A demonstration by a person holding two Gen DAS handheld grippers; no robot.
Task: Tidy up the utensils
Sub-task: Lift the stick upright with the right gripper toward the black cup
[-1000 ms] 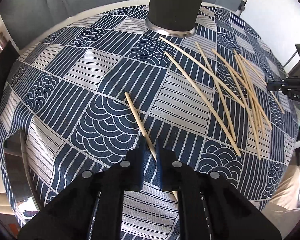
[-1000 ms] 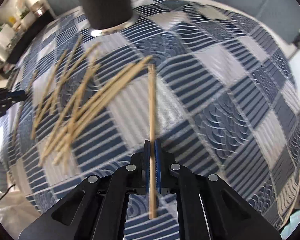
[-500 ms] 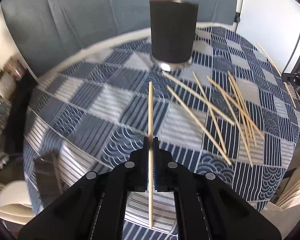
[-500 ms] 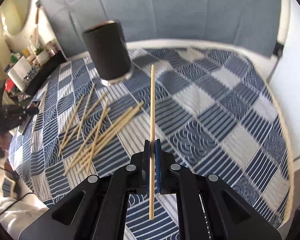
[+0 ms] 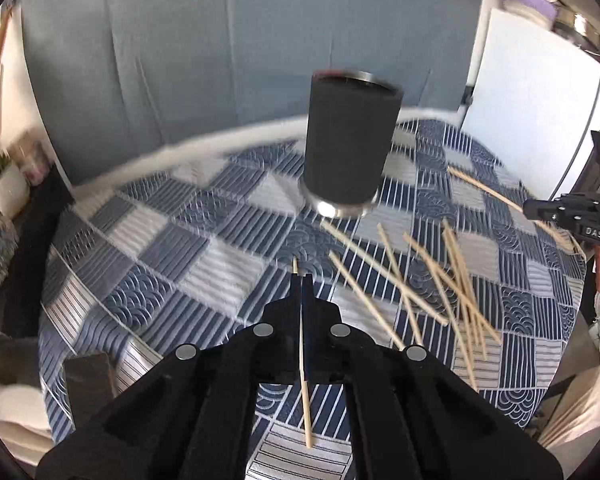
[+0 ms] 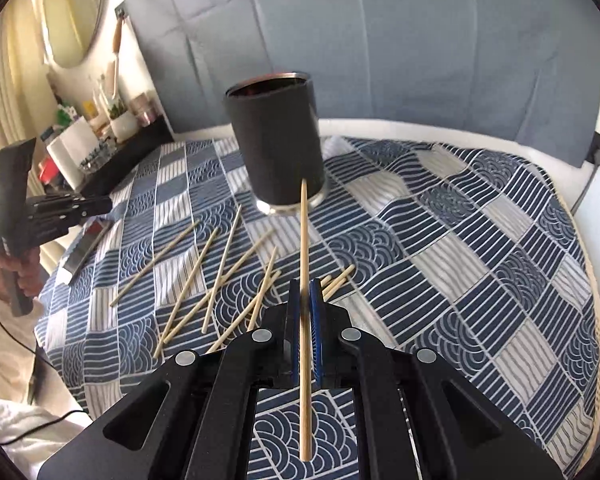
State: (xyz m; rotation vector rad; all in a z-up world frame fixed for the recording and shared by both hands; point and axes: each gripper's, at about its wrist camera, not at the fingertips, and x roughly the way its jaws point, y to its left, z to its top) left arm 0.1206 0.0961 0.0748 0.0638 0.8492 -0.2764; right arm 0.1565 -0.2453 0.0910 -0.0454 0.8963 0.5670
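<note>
A tall black cup with a metal rim [image 5: 348,140] stands upright at the back of the round table; it also shows in the right wrist view [image 6: 278,142]. My left gripper [image 5: 302,284] is shut on a wooden chopstick [image 5: 305,400], held in the air above the cloth. My right gripper [image 6: 305,288] is shut on another chopstick [image 6: 304,248], whose tip points at the cup's lower side. Several loose chopsticks [image 5: 432,276] lie scattered on the cloth in front of the cup, also in the right wrist view [image 6: 220,276].
A blue and white patterned cloth [image 6: 460,248] covers the table. A grey padded wall stands behind. The right gripper shows at the right edge of the left wrist view [image 5: 572,216]; the left gripper shows at the left of the right wrist view [image 6: 40,212]. Shelf clutter [image 6: 96,128] sits far left.
Both grippers have risen from the cloth, each with one chopstick, and tilted up toward the cup. The left closed on its chopstick a second ago.
</note>
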